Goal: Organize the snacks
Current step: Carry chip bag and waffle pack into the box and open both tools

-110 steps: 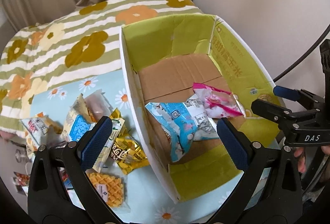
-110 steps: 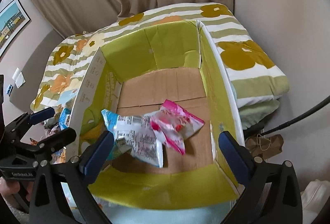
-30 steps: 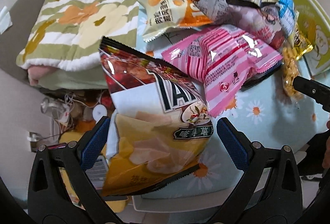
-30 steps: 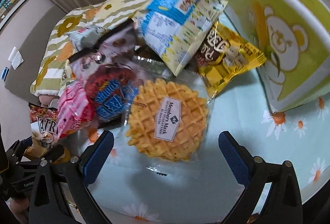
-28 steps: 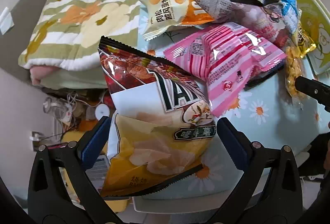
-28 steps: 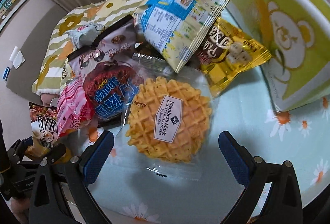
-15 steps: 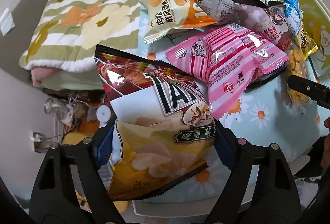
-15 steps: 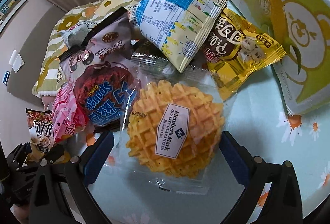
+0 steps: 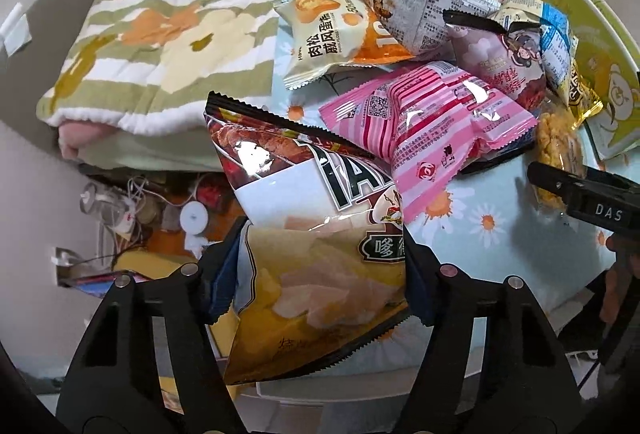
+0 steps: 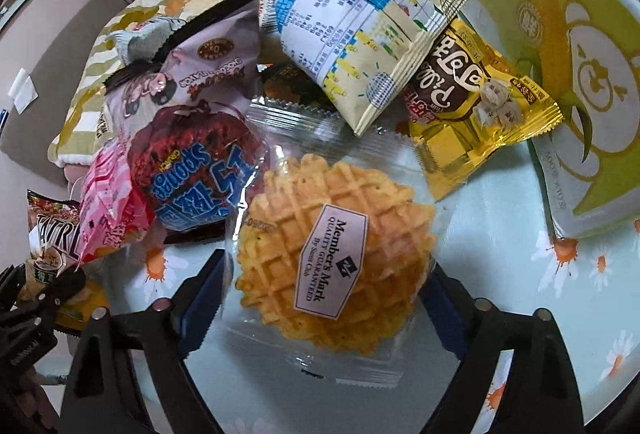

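My left gripper is shut on a chip bag, red-brown on top and yellow below, at the table's left edge. My right gripper has its pads against both sides of a clear-wrapped waffle with a Member's Mark label. A pink striped packet, a mauve cartoon packet, a blue-and-yellow packet and a yellow packet lie piled behind. The green and white box stands at the right. The right gripper's finger also shows in the left wrist view.
A silver packet and a cream and orange packet lie at the back of the pile. A striped flowered blanket lies beyond. The table has a pale blue daisy cloth. Cables and clutter lie on the floor left of the table.
Both grippers have closed: the left onto the chip bag, the right onto the waffle packet. Both moved closer to their packets. Earlier they were over the box.
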{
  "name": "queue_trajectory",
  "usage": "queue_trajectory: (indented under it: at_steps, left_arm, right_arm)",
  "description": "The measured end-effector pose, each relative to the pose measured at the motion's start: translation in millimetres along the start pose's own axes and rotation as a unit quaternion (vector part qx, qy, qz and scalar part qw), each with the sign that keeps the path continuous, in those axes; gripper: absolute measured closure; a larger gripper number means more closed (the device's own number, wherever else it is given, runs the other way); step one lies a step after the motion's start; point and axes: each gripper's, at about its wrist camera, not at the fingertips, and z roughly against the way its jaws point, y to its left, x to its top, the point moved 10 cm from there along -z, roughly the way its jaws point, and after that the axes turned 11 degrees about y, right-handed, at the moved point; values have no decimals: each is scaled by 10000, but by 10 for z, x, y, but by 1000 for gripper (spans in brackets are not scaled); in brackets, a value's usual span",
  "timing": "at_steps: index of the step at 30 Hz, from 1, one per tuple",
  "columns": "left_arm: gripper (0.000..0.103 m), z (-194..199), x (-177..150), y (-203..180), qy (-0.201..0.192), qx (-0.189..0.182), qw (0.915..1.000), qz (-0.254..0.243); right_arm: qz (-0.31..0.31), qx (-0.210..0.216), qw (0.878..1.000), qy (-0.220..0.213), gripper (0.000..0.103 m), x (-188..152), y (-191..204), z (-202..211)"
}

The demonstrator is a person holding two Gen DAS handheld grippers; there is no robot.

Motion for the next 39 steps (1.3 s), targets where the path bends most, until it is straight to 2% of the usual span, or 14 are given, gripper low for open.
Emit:
queue_trajectory:
  at_steps: [4, 9, 15, 23, 31, 36, 39]
  left_arm:
    - [38, 67, -32, 11, -41, -30, 10000, 42]
    - [38, 192, -78, 8, -135, -72, 9998, 81]
    - [38, 450, -83, 47, -323, -121, 9993, 136]
    - [38, 996, 12, 84, -842, -235, 9960, 159]
    - [38, 1577, 464, -166, -1482, -517, 9876, -40]
    - [38, 1808, 774, -536, -1748, -640, 9823, -194]
    - [38, 1923, 969, -851, -1893, -684, 9792, -256]
  right_arm:
    - [148, -138, 9998, 75, 25, -47, 33, 18]
    - [113, -72, 9999, -16, 26, -98, 37, 146]
    - [143, -39, 9995, -280, 26, -48, 72, 469]
    - [219, -21, 9968, -769, 26, -30, 150, 977]
    - [161, 130, 9931, -1151, 26, 77, 42, 1523]
    - [175, 188, 9899, -1391, 26, 192, -179, 1788]
    - [211, 129, 9879, -1530, 26, 302, -449, 1961]
